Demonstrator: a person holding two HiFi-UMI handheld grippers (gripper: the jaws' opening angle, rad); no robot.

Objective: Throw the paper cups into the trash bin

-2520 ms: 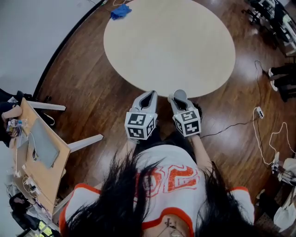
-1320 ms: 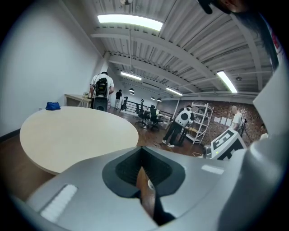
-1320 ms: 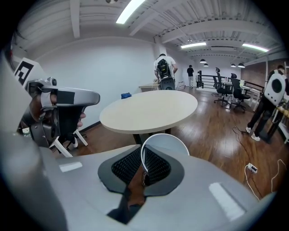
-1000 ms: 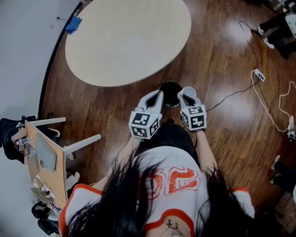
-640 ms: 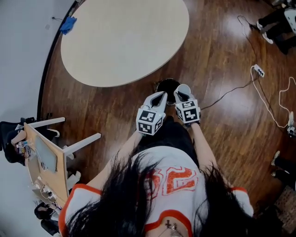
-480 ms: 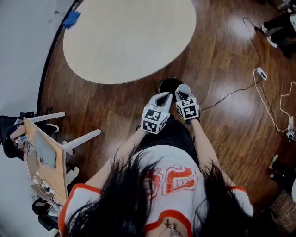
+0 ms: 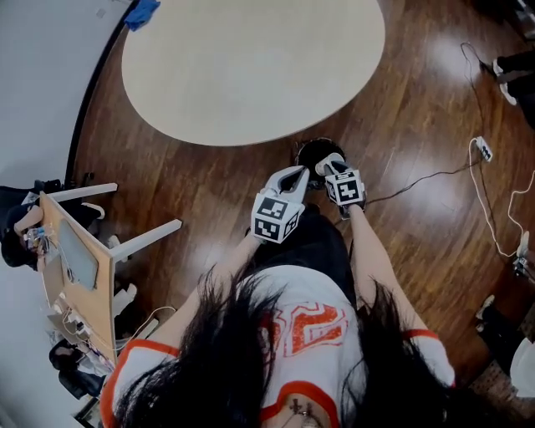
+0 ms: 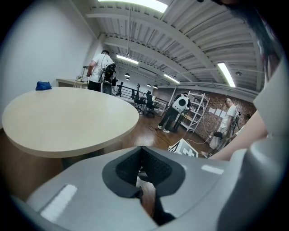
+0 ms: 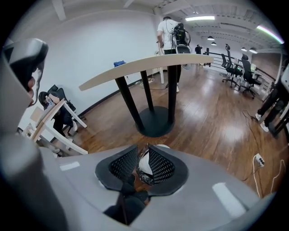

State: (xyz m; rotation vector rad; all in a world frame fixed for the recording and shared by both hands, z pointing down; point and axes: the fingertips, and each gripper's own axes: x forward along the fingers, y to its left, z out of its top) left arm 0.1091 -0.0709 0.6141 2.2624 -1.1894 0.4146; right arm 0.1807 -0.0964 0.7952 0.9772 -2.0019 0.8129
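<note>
White paper cup (image 9: 143, 163) sits between the pads of the right hand-held gripper (image 9: 142, 147), whose jaws have just been opening. The cup leans on the right pad and a gap shows at the left pad, so the hold looks let go rather than pressed. Just beneath it crinkles the shiny liner of the round black trash bin (image 7: 316, 152). That bin stands on the dark wooden floor (image 7: 418, 117), at the near right edge of the round beige desk (image 7: 251, 67).

By my judgement the cup is very light, thin-walled and easily crushed. The best hold is across the side wall a little under the rolled rim, where the paper is stiffest, with a gentle squeeze. Being so light, it may cling to a ribbed pad instead of dropping, so a wider spread over the bin's mouth seems wise.

Just left of the right one is the left hand-held gripper (image 8: 142, 150), its jaws drawn together on nothing. A crumpled blue cloth (image 7: 142, 12) lies at the desk's far left edge
</note>
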